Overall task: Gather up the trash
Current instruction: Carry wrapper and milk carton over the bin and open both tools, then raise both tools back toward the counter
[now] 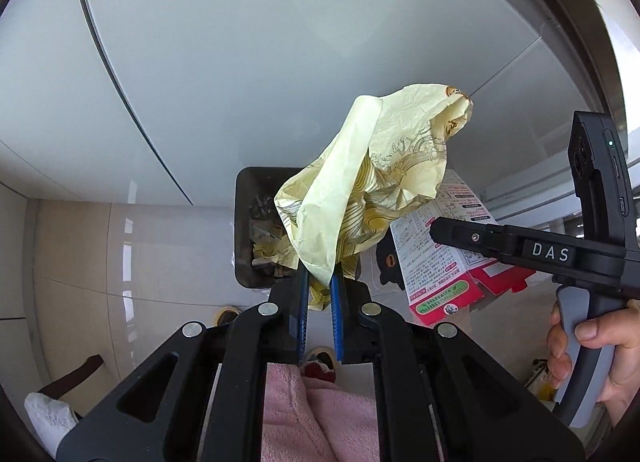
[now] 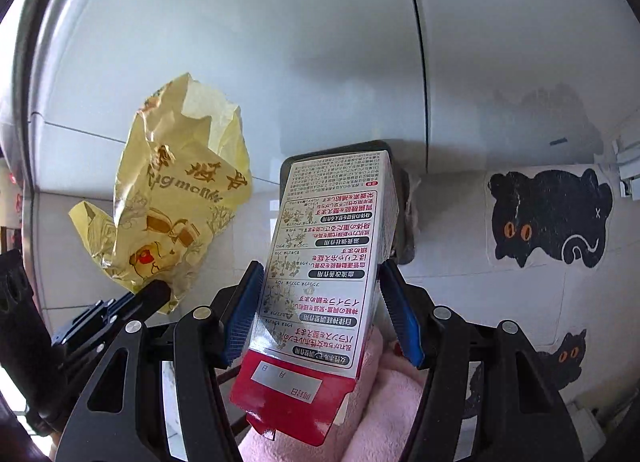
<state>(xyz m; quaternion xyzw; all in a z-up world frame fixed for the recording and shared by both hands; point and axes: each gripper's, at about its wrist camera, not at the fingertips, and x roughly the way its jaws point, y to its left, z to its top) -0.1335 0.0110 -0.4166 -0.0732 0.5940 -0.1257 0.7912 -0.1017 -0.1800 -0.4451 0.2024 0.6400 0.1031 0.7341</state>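
Above, each hand-held gripper grips trash: left hand-held gripper (image 1: 320, 294) wrapper (image 1: 372, 178), right hand-held gripper (image 2: 320, 318) carton (image 2: 324, 258).

Pale glossy wall (image 2: 320, 42) (cat stickers (image 2: 550, 218))

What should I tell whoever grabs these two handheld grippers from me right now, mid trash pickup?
Left gripper: shut on the crumpled yellow paper bag, held up in the air.
Right gripper: shut on the red and white printed cardboard box, also held up.
The dark rectangular trash bin stands on the pale floor against the white cabinet, just beyond the bag; it already holds some scraps.
Done: both pieces are picked up.
Left: carry each over the bin's opening and release, bag probably first since it seems nearer. Neither piece is in the bin yet.
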